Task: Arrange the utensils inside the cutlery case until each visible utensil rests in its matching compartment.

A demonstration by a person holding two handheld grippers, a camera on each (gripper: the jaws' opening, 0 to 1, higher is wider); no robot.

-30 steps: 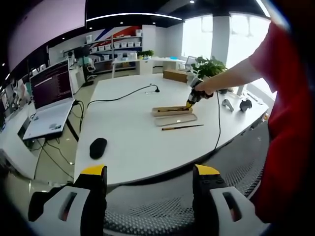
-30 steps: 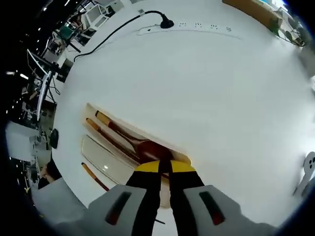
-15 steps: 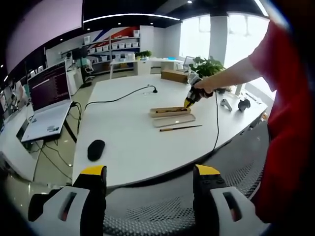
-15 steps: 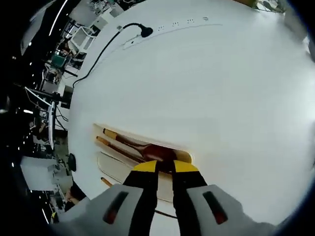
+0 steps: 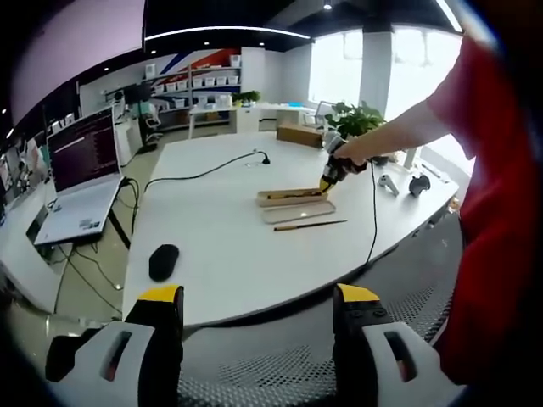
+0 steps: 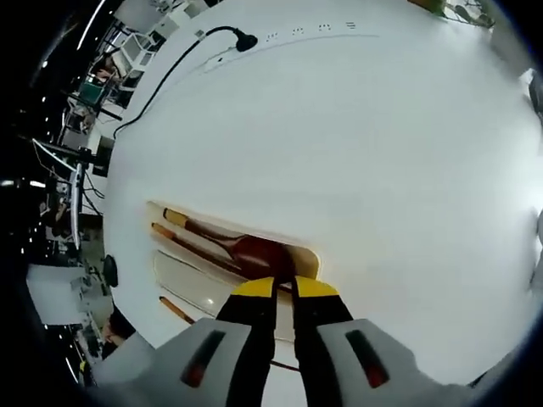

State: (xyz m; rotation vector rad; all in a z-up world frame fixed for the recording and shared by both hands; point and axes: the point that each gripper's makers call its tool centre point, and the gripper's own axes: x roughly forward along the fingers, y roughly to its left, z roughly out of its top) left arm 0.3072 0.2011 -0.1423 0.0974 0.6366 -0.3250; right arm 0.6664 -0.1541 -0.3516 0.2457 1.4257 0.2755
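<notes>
A wooden cutlery case lies on the white table. In it are a dark red wooden spoon and a brown chopstick. The chopstick's near end runs in between the jaws of my right gripper, which stand almost together at the case's near end. A pale flat lid lies beside the case, and a second chopstick lies loose past it. The left gripper view has the case, the lid, the loose chopstick and the hand-held right gripper. My left gripper hangs open, far back from the table.
A black mouse sits near the table's front left, and a black cable runs to a socket strip. An open laptop stands on a side desk. A mesh chair is below my left gripper. A red sleeve is at the right.
The right gripper view has rolled and shifted a little with the hand; its jaws stay at the case's near end. Case, lid and loose chopstick have not moved.
</notes>
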